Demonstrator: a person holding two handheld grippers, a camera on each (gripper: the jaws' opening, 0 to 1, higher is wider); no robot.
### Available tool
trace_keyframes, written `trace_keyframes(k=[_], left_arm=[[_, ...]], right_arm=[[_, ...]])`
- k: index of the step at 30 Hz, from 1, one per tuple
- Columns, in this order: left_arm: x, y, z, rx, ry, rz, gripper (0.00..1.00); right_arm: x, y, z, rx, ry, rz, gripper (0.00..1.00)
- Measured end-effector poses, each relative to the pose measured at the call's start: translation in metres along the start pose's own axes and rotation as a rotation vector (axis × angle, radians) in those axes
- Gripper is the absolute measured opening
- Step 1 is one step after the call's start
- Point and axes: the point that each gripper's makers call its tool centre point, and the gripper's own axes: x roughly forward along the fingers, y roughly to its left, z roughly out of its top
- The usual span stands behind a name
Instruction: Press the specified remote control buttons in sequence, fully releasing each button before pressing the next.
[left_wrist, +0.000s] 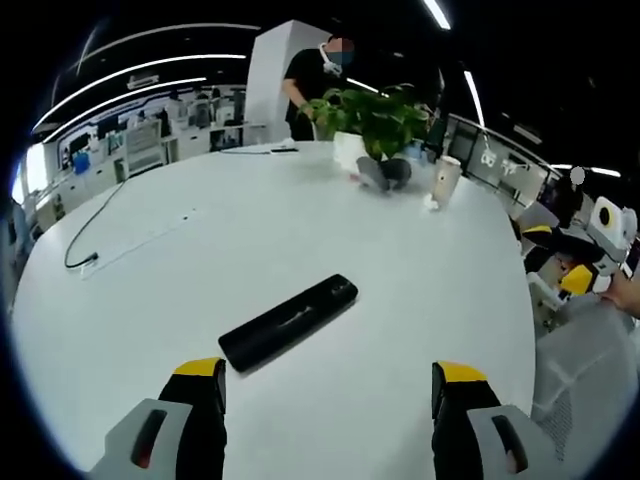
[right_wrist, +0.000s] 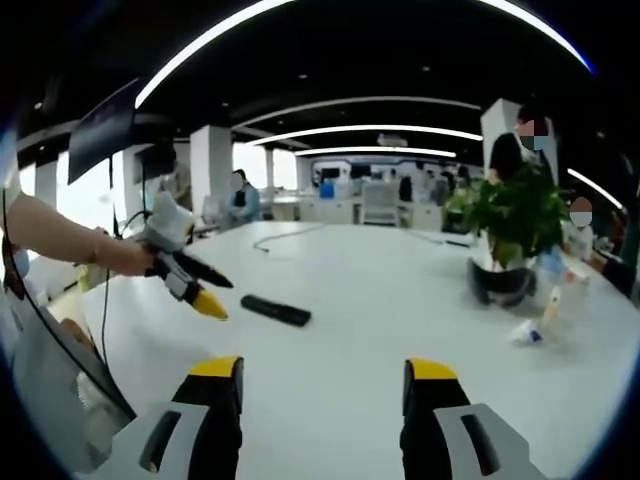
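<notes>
The left gripper (left_wrist: 330, 385), jaws wide, hovers over the remote (left_wrist: 288, 322); descending off-centre risks nudging it along the surface (left_wrist: 300, 230) or mis-pressing.

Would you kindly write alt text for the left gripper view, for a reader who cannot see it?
A black remote lies diagonally on a white table, just beyond the open left gripper with yellow tips. At the far edge stand a plant and a cup; a cable lies left.
</notes>
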Motion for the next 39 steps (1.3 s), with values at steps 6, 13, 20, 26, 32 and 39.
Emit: trace_keyframes(k=[6, 13, 20, 26, 32, 39], left_arm=[[0.002, 0.003, 0.007, 0.0, -0.01, -0.003, 0.87], [0.005, 0.01, 0.007, 0.087, 0.025, 0.021, 0.87], [0.009, 0.008, 0.013, 0.08, 0.017, -0.005, 0.87], [0.015, 0.007, 0.01, 0.12, 0.051, -0.018, 0.86], [0.021, 0.004, 0.008, 0.135, 0.077, -0.038, 0.86], [0.024, 0.0, 0.0, 0.179, 0.118, -0.051, 0.86]], right_arm=[[0.0, 0.0, 0.001, -0.002, -0.004, 0.004, 0.61], [0.001, 0.001, 0.0, -0.004, 0.002, 0.007, 0.6], [0.001, 0.002, 0.0, -0.013, 0.003, 0.016, 0.58], [0.001, 0.003, -0.002, -0.017, 0.015, 0.022, 0.57], [0.002, 0.004, -0.003, -0.016, 0.021, 0.025, 0.57], [0.002, 0.006, -0.005, -0.018, 0.03, 0.034, 0.56]])
